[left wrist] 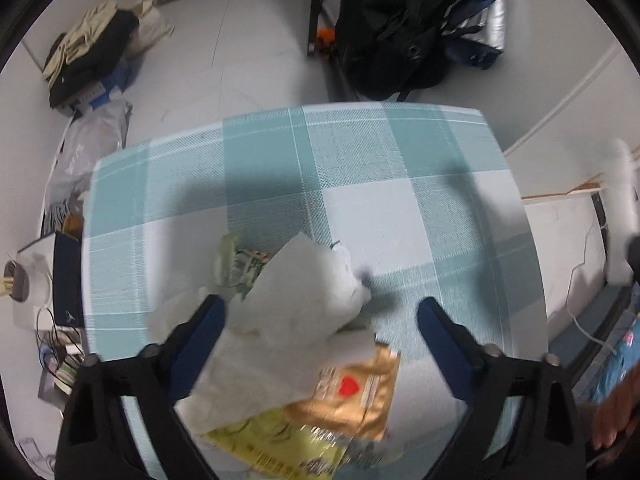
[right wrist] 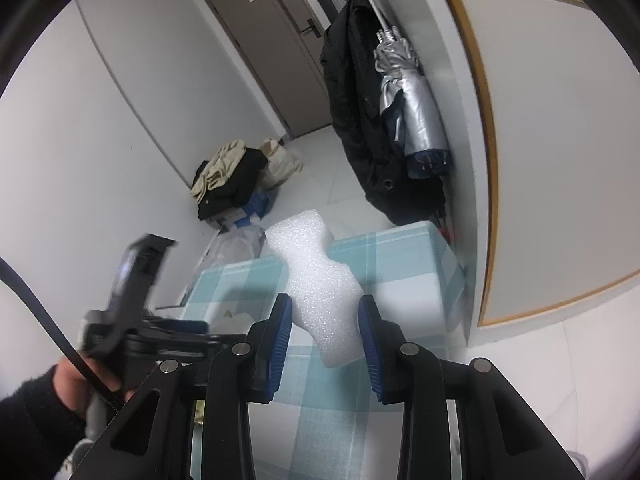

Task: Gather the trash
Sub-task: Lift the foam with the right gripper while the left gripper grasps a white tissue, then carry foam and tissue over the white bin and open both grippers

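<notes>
Step in hand: trash pile being approached by left tool [left wrist: 320, 312], held wide open, nothing gripped.
Trash location: crumpled tissue [left wrist: 304, 296], gold wrapper [left wrist: 352, 392], yellow-green wrapper [left wrist: 280, 440] at 6 o'clock on checked tabletop [left wrist: 360, 168].
Right tool [right wrist: 323, 336]: clamped on white foam piece [right wrist: 316, 280].
Next move, judged: descent and closure required.
Writing: blurred, unreadable.

left gripper [left wrist: 320, 306] spread wide above tissue [left wrist: 296, 296], gold packet [left wrist: 352, 396], checked tablecloth [left wrist: 360, 168]
</notes>
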`<state>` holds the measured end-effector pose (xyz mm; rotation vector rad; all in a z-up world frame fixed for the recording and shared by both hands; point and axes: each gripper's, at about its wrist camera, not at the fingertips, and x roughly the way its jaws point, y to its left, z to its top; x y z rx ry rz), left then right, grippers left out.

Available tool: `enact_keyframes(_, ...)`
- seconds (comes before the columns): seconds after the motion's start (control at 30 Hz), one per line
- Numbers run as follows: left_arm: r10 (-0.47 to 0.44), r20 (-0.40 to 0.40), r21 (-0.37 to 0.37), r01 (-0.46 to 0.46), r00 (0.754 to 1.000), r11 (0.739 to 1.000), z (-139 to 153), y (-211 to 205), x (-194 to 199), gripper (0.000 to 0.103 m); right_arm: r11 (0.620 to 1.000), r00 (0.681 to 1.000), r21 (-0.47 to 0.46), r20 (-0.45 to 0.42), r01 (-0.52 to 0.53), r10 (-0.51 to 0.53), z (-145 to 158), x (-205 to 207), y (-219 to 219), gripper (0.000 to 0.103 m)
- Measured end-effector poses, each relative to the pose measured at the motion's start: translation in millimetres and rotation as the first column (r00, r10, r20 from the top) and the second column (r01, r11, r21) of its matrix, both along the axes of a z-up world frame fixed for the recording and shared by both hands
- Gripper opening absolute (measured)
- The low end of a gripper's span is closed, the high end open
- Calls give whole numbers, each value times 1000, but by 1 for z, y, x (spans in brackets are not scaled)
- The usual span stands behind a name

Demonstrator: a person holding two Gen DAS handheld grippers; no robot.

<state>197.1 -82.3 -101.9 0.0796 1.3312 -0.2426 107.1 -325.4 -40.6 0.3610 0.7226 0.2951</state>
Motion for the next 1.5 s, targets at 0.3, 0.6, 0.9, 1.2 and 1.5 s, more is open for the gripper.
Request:
enact_keyframes(0.3,65,-54,53,-62,996,997,-15,3,8,19,1000,1000,27,6,1,-1,2,-6,-6,33)
enact_keyframes(0.6,66,73,-46,-63,995,997,40,8,-14,9,998,999,43,0,35,-35,6,-23,-12,33)
enact_keyframes(0.9,-7,218,-182,48,976,982,113,-4,-79,9,996,993,50,83,79,-83,57,-101,-37,33)
enact_keyframes(1.2,-160,305,-330,262,939,907,164,-82,-136,9,966,959,30,117,257,-258,90,-204,-112,33)
enact_keyframes(1.5,-329,241,-411,403,913,817,145,-199,-182,9,905,906,-50,-3,423,-424,40,-270,-175,33)
